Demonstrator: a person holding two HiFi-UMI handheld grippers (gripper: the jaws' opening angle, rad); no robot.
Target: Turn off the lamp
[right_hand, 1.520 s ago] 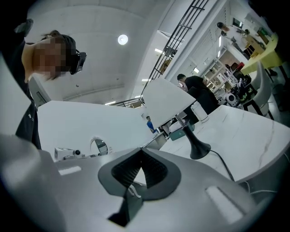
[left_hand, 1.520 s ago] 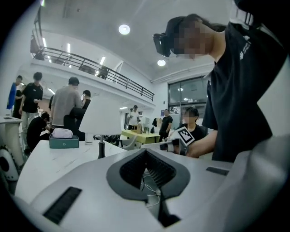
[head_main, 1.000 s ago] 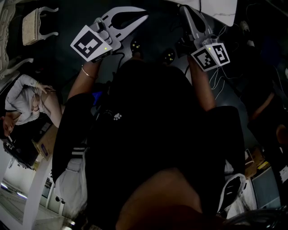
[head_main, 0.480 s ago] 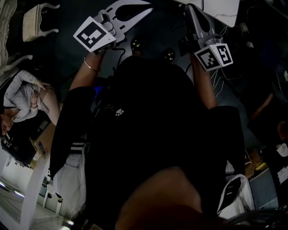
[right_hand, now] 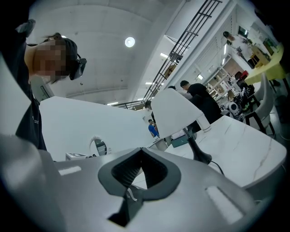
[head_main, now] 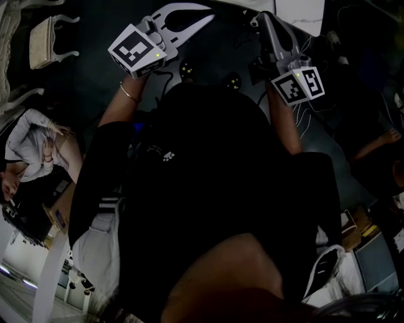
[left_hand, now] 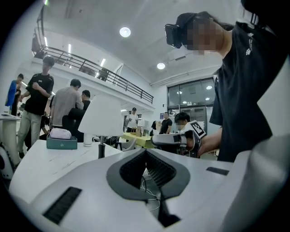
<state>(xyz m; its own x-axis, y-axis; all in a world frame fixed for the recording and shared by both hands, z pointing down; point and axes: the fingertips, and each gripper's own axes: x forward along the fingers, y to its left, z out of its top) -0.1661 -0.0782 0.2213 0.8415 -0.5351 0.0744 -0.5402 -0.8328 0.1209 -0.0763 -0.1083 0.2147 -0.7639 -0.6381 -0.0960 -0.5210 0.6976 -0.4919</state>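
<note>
The lamp has a white cone shade [right_hand: 174, 113], a black stem and a black foot [right_hand: 203, 158] on the white table [right_hand: 247, 149]. Its shade does not glow. In the left gripper view the lamp [left_hand: 100, 117] stands to the left, beyond the jaws. My right gripper [right_hand: 141, 149] points just left of the lamp with its jaws shut, and I see nothing gripped. My left gripper [left_hand: 146, 151] is also shut and empty, level, facing the right gripper's body [left_hand: 174, 138]. In the head view both grippers, left [head_main: 210, 19] and right [head_main: 262, 16], reach forward past my dark shirt.
A teal box [left_hand: 61, 142] with a pink pouch sits on the table behind the lamp. White cables [left_hand: 152, 192] lie below the left jaws. Several people [left_hand: 38, 97] stand behind the table. A person [head_main: 31, 142] sits at my left.
Both grippers have shifted only slightly upward in the head view. Their jaws stay shut as before, and nothing has been picked up or let go.
</note>
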